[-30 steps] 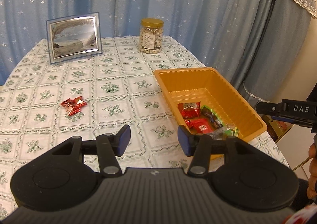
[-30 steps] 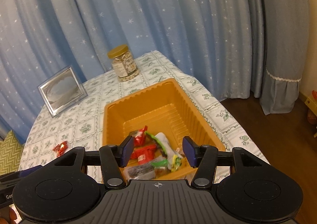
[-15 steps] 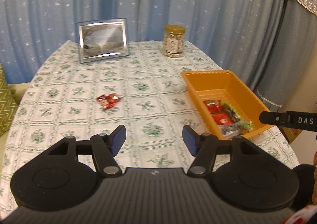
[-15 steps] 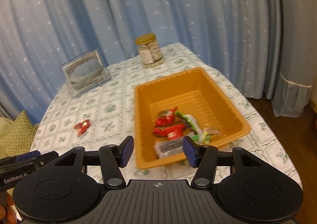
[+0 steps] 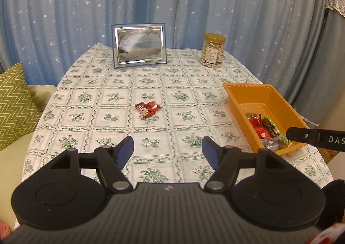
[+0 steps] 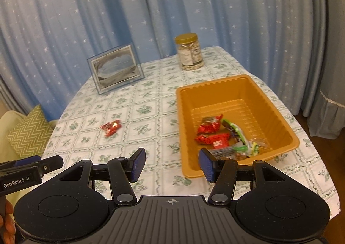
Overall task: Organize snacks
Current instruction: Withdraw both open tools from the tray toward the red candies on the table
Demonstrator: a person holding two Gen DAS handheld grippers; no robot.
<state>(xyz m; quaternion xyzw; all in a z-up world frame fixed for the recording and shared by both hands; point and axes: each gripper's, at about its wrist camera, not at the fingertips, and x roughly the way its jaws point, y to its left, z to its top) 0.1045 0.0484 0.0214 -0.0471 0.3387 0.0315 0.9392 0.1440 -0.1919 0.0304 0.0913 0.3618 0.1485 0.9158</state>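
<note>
Red snack packets [image 5: 148, 108] [image 6: 111, 127] lie loose on the patterned tablecloth, mid-table. An orange tray [image 5: 237, 101] [image 6: 280, 119] at the right holds several wrapped snacks [image 6: 217, 136] near its front end. My left gripper [image 5: 167, 150] hovers above the near table edge, well short of the red packets; its jaws are opening with nothing between them. My right gripper [image 6: 171, 164] stands open and empty over the tray's near left corner. Each gripper's tip shows at the edge of the other's view.
A framed picture [image 5: 139, 45] [image 6: 116, 69] and a jar of nuts [image 5: 213, 50] [image 6: 189, 51] stand at the table's far side, with blue star curtains behind. A green zigzag cushion [image 5: 13, 101] lies on a sofa to the left.
Both grippers have pulled back and swung left, so the table shows wider and the tray sits further right. The left jaws have spread wider. The right jaws are unchanged.
</note>
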